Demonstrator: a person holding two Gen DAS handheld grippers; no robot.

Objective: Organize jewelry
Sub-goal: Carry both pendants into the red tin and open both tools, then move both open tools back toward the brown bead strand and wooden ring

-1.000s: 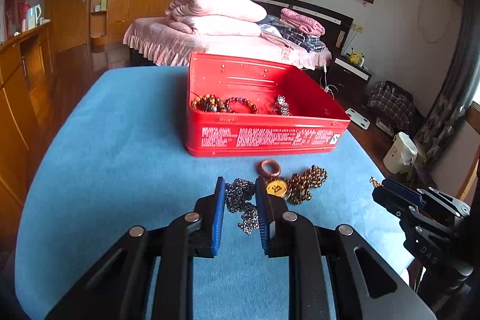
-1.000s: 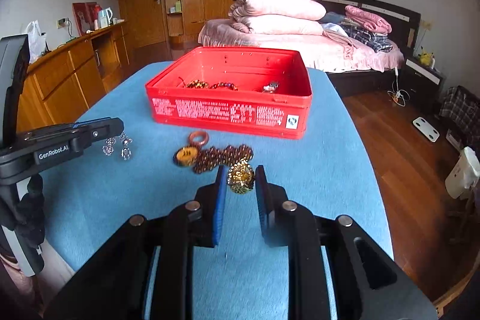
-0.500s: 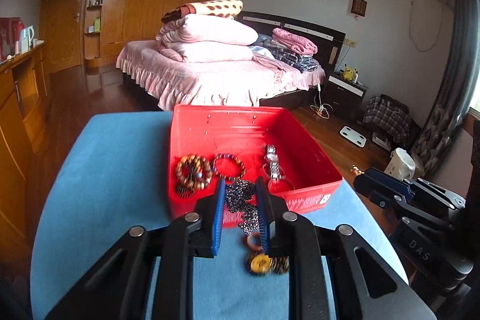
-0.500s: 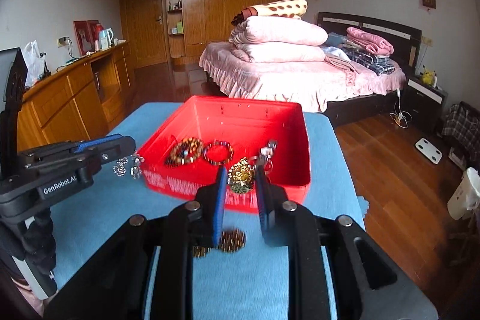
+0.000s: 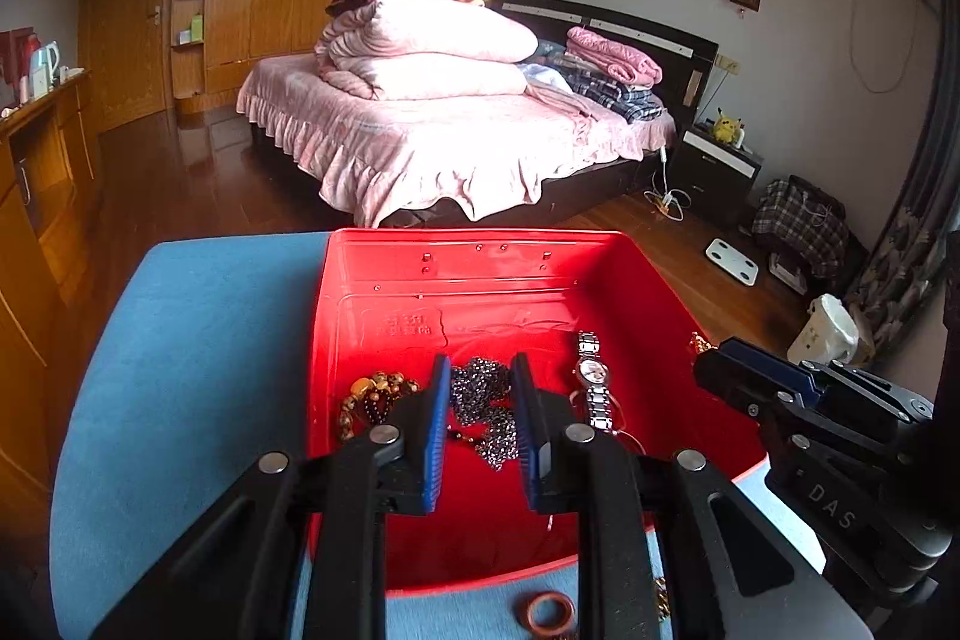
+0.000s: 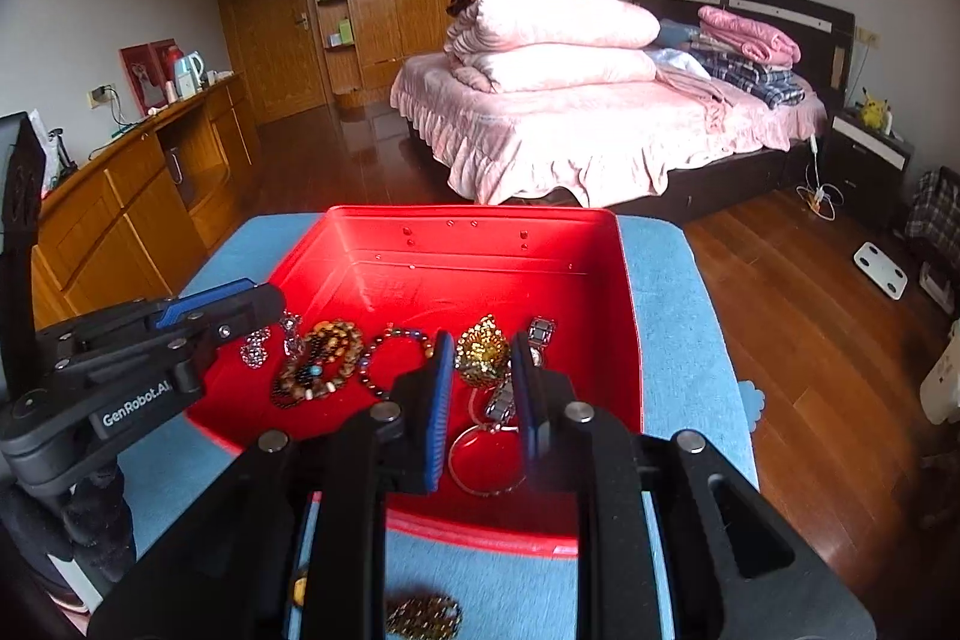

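Left tool [image 5: 480, 427] grips dark silvery chain [image 5: 485, 415] | right tool [image 6: 480, 394] grips gold filigree brooch [image 6: 480, 349] | both over red box [image 5: 420, 274]

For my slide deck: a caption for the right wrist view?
Right gripper holds a gold ornament over the red box of jewelry.

- We hold our left gripper [image 5: 480, 424] tilted downward and forward, its blue pads [image 5: 437, 436] closed on a dark beaded chain [image 5: 486, 409] that hangs between them.
- From the right wrist view, that same gripper enters from nine o'clock, its tip aimed toward three o'clock.
- Our right gripper [image 6: 480, 388] is tilted down the same way, jaws clamped on a gold ornament [image 6: 480, 352] pinched at the tips.
- From the left wrist view, the right gripper comes in from four o'clock, its closed tip pointing toward ten o'clock.
- The two grippers sit side by side, near each other but apart.
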